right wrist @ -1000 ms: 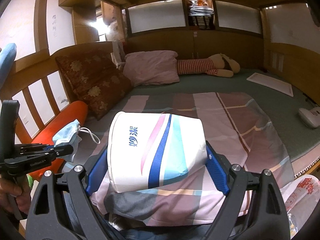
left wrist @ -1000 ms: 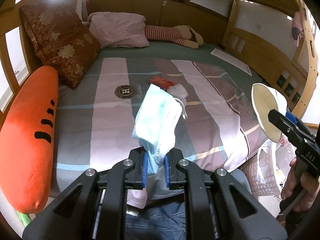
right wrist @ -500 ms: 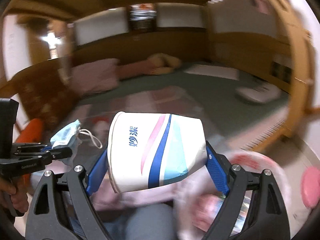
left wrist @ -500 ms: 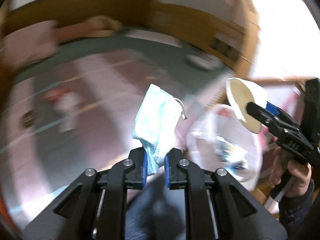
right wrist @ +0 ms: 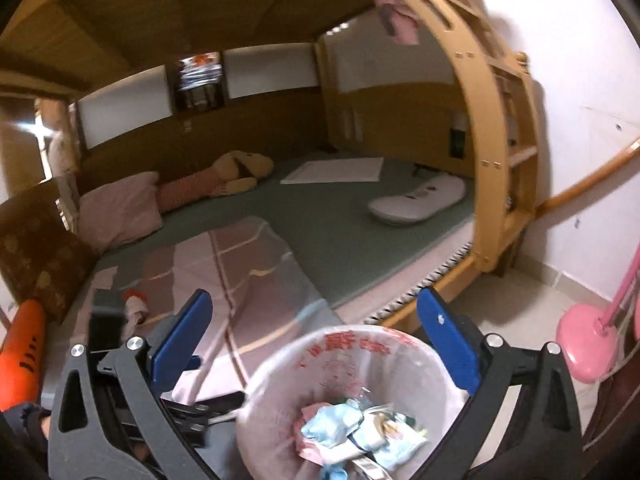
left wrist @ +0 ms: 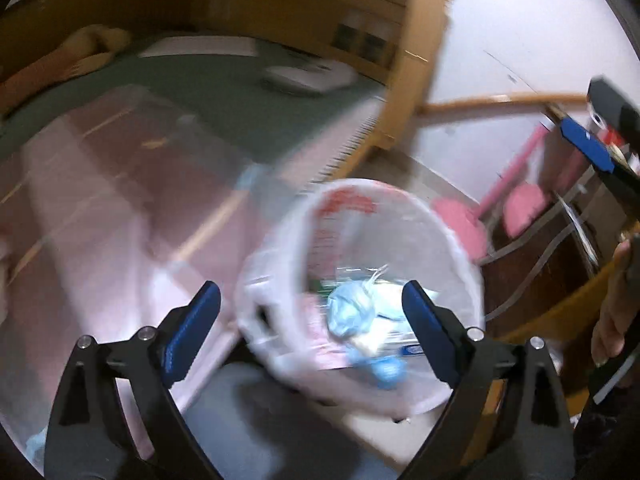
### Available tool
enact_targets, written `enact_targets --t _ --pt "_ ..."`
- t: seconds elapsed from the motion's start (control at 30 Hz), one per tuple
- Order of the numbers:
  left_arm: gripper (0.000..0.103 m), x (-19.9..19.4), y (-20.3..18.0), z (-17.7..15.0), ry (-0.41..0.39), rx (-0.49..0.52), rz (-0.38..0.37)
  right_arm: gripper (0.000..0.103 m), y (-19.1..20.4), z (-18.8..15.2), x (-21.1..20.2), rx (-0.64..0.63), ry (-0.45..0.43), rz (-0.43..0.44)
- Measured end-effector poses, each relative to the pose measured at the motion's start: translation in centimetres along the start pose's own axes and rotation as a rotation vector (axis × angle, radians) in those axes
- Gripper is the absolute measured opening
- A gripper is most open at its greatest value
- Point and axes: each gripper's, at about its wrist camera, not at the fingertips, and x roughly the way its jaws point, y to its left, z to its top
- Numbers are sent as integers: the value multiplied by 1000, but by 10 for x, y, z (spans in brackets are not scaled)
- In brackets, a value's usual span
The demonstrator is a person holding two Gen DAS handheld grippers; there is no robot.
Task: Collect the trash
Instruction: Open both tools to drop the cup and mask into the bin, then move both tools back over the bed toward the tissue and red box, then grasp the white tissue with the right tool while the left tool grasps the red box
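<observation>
Bin (left wrist: 460, 248): mask (left wrist: 348, 312) dropped in; both grippers just opened, empty.

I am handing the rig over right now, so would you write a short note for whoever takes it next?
Left gripper: jaws just opened, nothing between them, above the lined trash bin.
Right gripper: jaws just opened, also empty, above the same bin.
Blue face mask lies in the bin among other trash; the paper cup cannot be picked out there.
Left: a red and white scrap on the striped blanket.
</observation>
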Motion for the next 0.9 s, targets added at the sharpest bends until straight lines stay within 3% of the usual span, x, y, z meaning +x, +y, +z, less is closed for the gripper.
enact_targets --t 0.17,0.37,0.6,0.7,0.8,0.83,0.87,0.9 --pt "95 -55 116 -37 -80 -210 251 100 67 -25 71 -42 126 162" --pt "95 -111 249 -83 -112 -446 462 100 179 -65 152 -118 253 328" --pt "96 -158 323 -121 -149 -519 561 100 314 -78 259 -211 310 432" --pt "96 -156 352 -119 -145 -535 561 100 358 -76 311 -226 311 435" --pt "96 -140 376 -97 -143 -482 553 98 389 -87 366 -249 387 399" --pt "96 -137 382 -91 -139 -457 548 82 395 -95 385 -241 444 401" --pt "96 -129 388 -80 -135 -427 539 45 396 -99 393 -240 488 400" --pt "96 -120 396 -69 -134 -395 522 31 392 -100 398 -224 517 404"
